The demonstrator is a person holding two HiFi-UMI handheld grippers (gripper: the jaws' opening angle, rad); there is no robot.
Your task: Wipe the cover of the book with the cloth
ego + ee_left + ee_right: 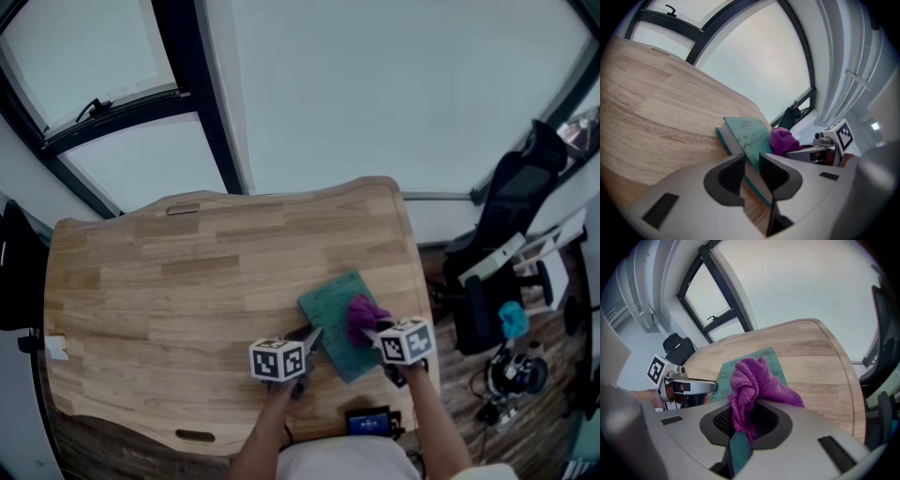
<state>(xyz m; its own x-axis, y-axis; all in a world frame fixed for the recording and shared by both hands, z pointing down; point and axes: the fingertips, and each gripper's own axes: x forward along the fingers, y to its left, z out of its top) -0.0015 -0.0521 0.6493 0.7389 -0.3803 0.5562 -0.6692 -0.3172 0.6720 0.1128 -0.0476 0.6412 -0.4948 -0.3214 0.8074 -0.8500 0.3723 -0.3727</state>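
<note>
A teal book (328, 300) lies on the wooden table (187, 281) near its right front corner. A purple cloth (364, 314) rests bunched on the cover, and my right gripper (367, 332) is shut on it. In the right gripper view the cloth (752, 380) spills up out of the right gripper (746, 420) over the book (726, 371). My left gripper (314, 336) is at the book's left edge. In the left gripper view the left gripper (751, 161) has its jaws clamped across the thickness of the book (747, 136), with the cloth (783, 140) just beyond.
A black office chair (511, 234) stands off the table's right side, above a floor with cables and small gear (511, 375). A small device with a blue screen (367, 422) sits at the front edge. Another dark chair (14, 272) is at the left. Bare wood stretches left of the book.
</note>
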